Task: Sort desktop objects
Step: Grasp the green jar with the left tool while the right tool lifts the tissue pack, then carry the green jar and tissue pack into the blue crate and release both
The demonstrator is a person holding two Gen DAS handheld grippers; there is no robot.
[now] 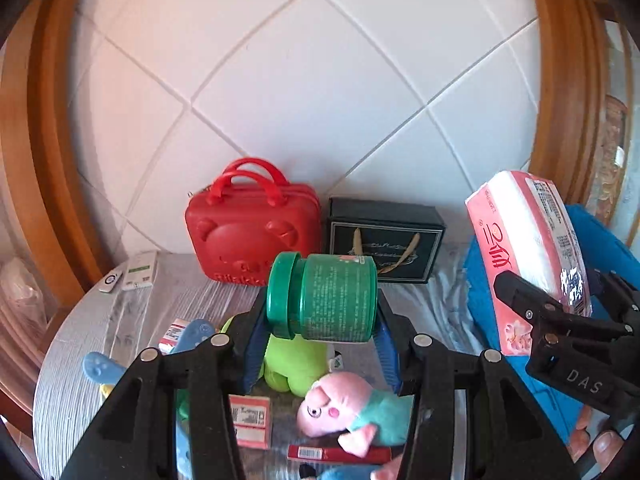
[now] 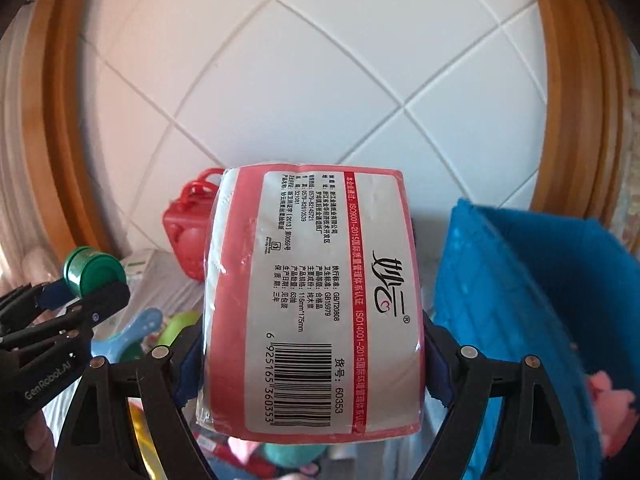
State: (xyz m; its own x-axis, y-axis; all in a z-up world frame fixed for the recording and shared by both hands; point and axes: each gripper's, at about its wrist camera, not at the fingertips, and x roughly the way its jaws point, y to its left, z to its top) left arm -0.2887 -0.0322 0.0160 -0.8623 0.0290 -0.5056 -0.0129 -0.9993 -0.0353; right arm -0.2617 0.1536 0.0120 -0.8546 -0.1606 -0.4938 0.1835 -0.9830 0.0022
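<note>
Above the table [image 1: 72, 360] — green jar [image 1: 332, 296] clamped in left tool [image 1: 320, 320].

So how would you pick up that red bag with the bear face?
Probably by the two arched handles on top of the red bag, coming straight down from above. The bag stands upright against the wall, its body looks too wide for the jaws, and the handles stand clear.

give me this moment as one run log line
left gripper: shut on green jar | right gripper: shut on pink tissue pack | both lifted above table | blue bin beside pack
</note>
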